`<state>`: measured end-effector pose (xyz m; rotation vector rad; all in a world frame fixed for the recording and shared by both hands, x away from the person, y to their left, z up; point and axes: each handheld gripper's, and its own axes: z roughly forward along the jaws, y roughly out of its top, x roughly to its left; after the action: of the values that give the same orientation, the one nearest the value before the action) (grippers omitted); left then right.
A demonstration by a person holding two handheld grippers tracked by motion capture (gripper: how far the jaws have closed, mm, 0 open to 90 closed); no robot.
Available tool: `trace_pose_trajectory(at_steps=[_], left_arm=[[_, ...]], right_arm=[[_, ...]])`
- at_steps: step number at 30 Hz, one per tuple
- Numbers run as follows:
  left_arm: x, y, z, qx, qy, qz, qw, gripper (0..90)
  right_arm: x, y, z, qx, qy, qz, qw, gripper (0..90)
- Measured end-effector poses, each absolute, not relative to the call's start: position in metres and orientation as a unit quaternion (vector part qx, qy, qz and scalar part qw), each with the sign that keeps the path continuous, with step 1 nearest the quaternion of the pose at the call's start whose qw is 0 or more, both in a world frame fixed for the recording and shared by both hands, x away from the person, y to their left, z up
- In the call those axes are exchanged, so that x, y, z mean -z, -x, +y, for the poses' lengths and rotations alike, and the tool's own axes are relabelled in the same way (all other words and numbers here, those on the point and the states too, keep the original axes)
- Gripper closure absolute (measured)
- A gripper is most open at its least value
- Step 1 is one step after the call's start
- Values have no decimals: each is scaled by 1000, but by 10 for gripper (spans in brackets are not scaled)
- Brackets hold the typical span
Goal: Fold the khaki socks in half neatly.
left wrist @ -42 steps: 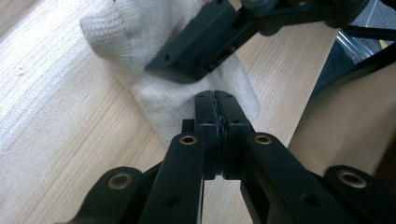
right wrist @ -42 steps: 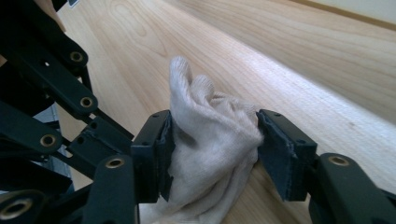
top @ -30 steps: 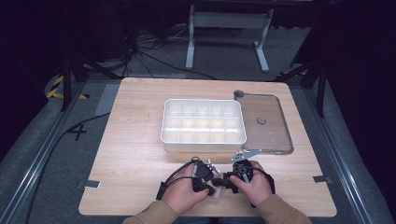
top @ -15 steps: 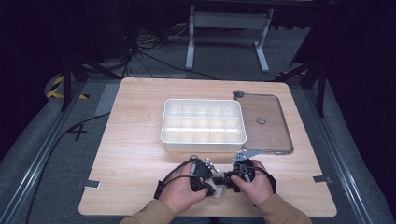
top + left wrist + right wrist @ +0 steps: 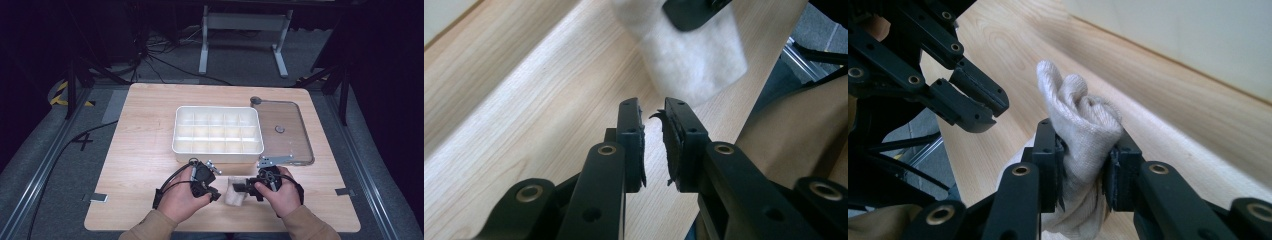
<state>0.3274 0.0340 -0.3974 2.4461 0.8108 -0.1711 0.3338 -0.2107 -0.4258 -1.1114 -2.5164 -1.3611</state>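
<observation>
Hovering over the table's (image 5: 130,150) near edge, the left gripper (image 5: 214,194) has nothing between its pads; its jaws have just been opening and stand at a narrow gap, tips pointing toward the cloth (image 5: 235,192). That whitish cloth lies bunched just in front of the person, between the two hands. Its right end is pinched by the right gripper (image 5: 1085,150), pads pressing into a twisted fold. Beyond them sits a white tray (image 5: 218,146) of compartments, with a clear lid (image 5: 292,135) beside it.

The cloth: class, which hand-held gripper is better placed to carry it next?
Probably the right hand-held gripper: its jaws already clamp the cloth. The left hand-held gripper is open, apart from it.
</observation>
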Motion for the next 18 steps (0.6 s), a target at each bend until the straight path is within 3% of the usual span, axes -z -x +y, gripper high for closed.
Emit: trace_pose_trajectory(at_steps=[18], left_arm=[[391,-334,49,56,-903,317,283,761]], right_arm=[[403,-336,-237,479,375,-794,0,720]])
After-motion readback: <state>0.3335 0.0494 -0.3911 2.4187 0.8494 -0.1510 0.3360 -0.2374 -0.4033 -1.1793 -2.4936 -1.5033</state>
